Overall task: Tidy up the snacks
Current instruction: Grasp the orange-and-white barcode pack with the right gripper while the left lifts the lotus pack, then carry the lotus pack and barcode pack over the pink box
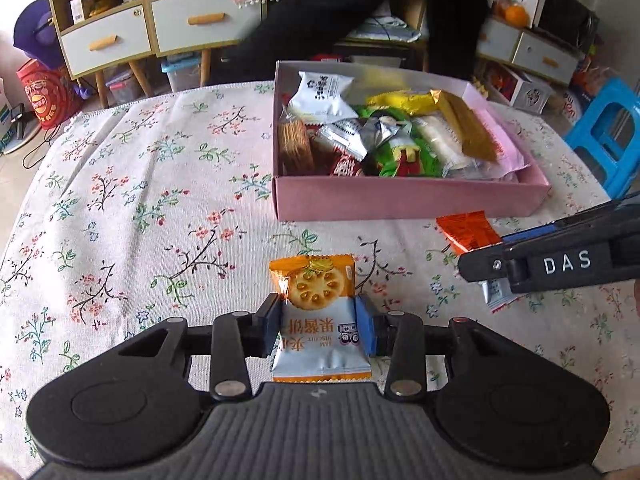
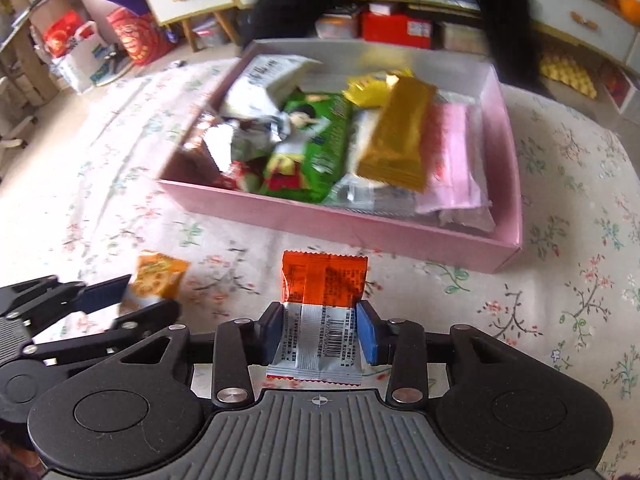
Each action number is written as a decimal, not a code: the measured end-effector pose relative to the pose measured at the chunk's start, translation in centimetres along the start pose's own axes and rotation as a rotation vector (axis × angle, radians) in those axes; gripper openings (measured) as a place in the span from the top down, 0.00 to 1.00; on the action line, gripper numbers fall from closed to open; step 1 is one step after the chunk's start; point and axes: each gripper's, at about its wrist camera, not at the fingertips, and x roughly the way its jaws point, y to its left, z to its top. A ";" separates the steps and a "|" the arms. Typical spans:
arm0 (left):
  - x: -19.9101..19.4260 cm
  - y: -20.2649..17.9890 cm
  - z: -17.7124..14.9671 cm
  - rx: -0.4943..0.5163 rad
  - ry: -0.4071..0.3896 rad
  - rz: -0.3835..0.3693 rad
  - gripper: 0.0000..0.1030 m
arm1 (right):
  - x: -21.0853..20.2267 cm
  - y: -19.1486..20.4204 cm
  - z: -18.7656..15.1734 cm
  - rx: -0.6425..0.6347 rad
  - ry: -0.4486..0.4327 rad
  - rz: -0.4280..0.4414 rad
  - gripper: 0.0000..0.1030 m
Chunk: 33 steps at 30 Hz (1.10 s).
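My left gripper (image 1: pixel 320 322) is shut on a jam biscuit packet (image 1: pixel 318 312), orange at the top and pale blue below, held over the floral tablecloth. My right gripper (image 2: pixel 322 330) is shut on an orange and silver snack packet (image 2: pixel 322 300). That packet also shows in the left wrist view (image 1: pixel 466 232), held by the right gripper (image 1: pixel 492 268) at the right. The biscuit packet also shows in the right wrist view (image 2: pixel 158 278), with the left gripper (image 2: pixel 116 300) at the lower left. A pink box (image 1: pixel 400 202) holding several snack packets stands ahead of both grippers; it also shows in the right wrist view (image 2: pixel 360 228).
The table carries a floral tablecloth (image 1: pixel 140 208). Behind the table are white drawer cabinets (image 1: pixel 160 24), a red bag (image 1: pixel 48 96) on the floor and a blue plastic stool (image 1: pixel 608 136) at the right. A person in black (image 1: pixel 360 12) stands behind the box.
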 end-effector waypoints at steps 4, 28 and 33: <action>-0.2 -0.1 0.6 -0.014 -0.014 -0.001 0.65 | -0.9 0.1 0.1 -0.004 -0.022 0.032 0.64; 0.2 -1.9 8.1 -0.067 -0.193 -0.053 0.65 | -4.2 -10.7 6.4 0.243 -0.218 0.004 0.64; 1.8 -3.5 9.6 -0.045 -0.198 -0.102 0.65 | -3.6 -10.9 7.5 0.203 -0.218 0.012 0.64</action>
